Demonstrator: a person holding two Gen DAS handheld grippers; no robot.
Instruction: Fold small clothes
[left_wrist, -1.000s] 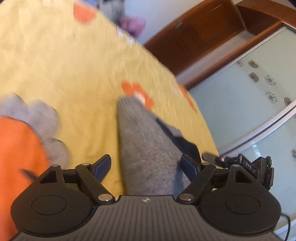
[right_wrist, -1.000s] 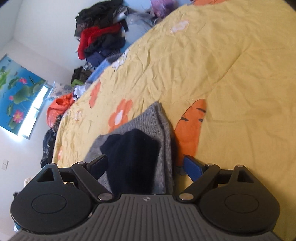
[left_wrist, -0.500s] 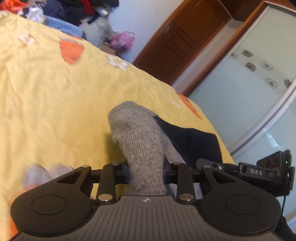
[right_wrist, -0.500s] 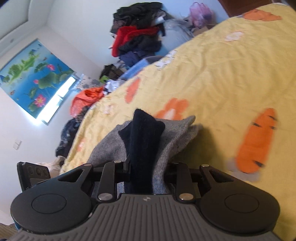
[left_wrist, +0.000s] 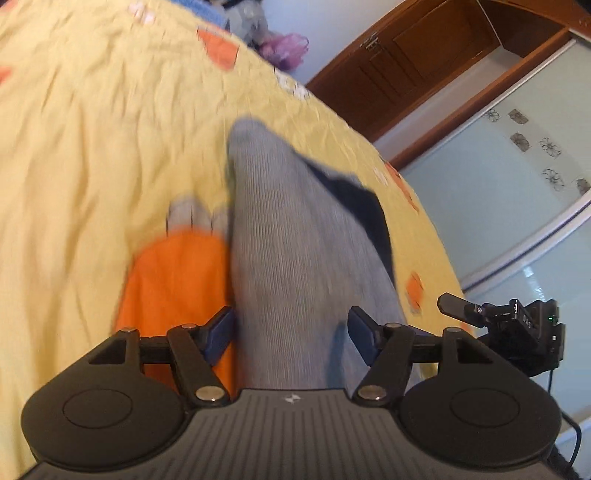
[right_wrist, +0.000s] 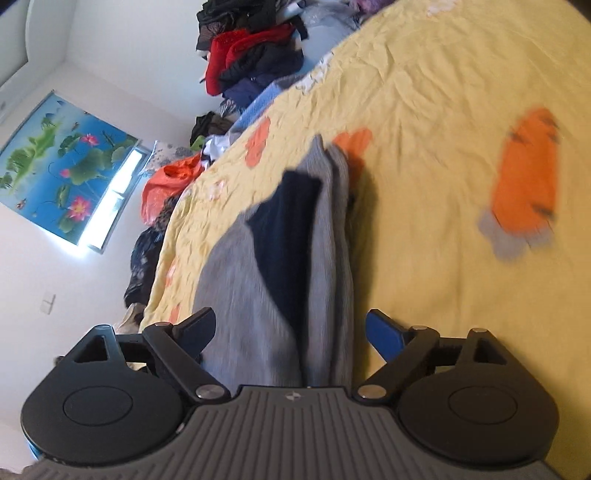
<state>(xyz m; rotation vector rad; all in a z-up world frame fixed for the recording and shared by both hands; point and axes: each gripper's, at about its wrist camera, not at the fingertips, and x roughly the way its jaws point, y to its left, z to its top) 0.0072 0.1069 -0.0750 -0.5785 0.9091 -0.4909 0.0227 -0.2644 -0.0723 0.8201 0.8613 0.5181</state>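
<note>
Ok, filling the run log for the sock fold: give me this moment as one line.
phase: sock laid on bed | left gripper: open, astride grey sock | right gripper: open | navy cuff showing | surface: yellow bedsheet

A home bedroom: a yellow carrot-print bedsheet (right_wrist: 443, 92) stretches ahead of the fingers, with heaped clothes (right_wrist: 251, 55), a wooden door (left_wrist: 424, 62) and a sliding wardrobe (left_wrist: 517, 166) beyond.
</note>
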